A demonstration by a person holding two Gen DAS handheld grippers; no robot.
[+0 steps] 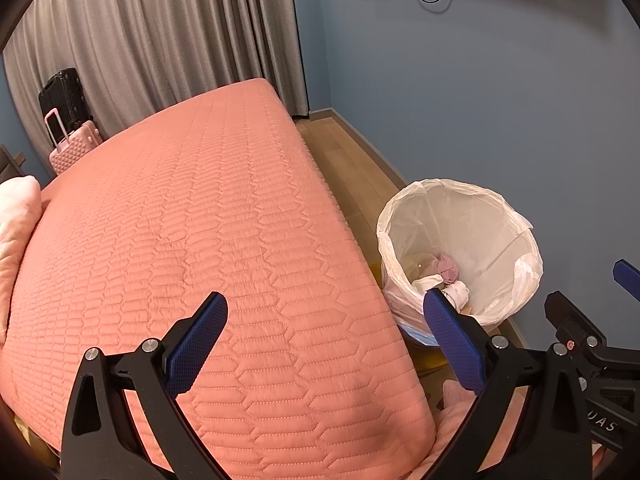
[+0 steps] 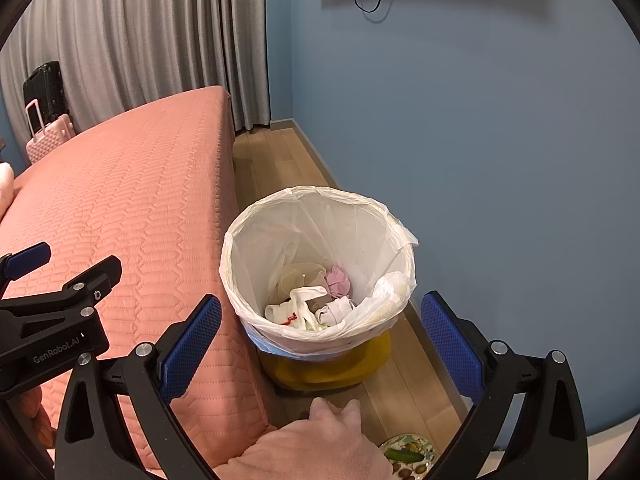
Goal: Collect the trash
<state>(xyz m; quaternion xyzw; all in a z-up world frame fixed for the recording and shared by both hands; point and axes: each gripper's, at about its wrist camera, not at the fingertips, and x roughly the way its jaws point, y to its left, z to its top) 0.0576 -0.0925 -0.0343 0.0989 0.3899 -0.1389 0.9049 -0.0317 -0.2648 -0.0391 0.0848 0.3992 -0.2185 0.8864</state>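
Observation:
A yellow bin (image 2: 328, 372) with a white liner (image 2: 320, 200) stands on the floor between the bed and the blue wall. Crumpled white tissues (image 2: 304, 308) and a pink wad (image 2: 338, 280) lie at its bottom. My right gripper (image 2: 320, 306) hangs open just above the bin's near rim, with nothing between its blue pads. My left gripper (image 1: 325, 306) is open and empty over the bed's near corner, left of the bin's liner (image 1: 440, 188). Each gripper shows at the edge of the other's view: the right gripper (image 1: 592, 292), the left gripper (image 2: 68, 264).
The pink quilted bed (image 1: 200, 220) fills the left side, with a pale pillow (image 1: 16, 216) at its edge. A pink suitcase (image 1: 72, 144) and a black one stand by the grey curtain. Pink fuzzy clothing (image 2: 312, 444) and a patterned item (image 2: 408, 456) lie near the bin.

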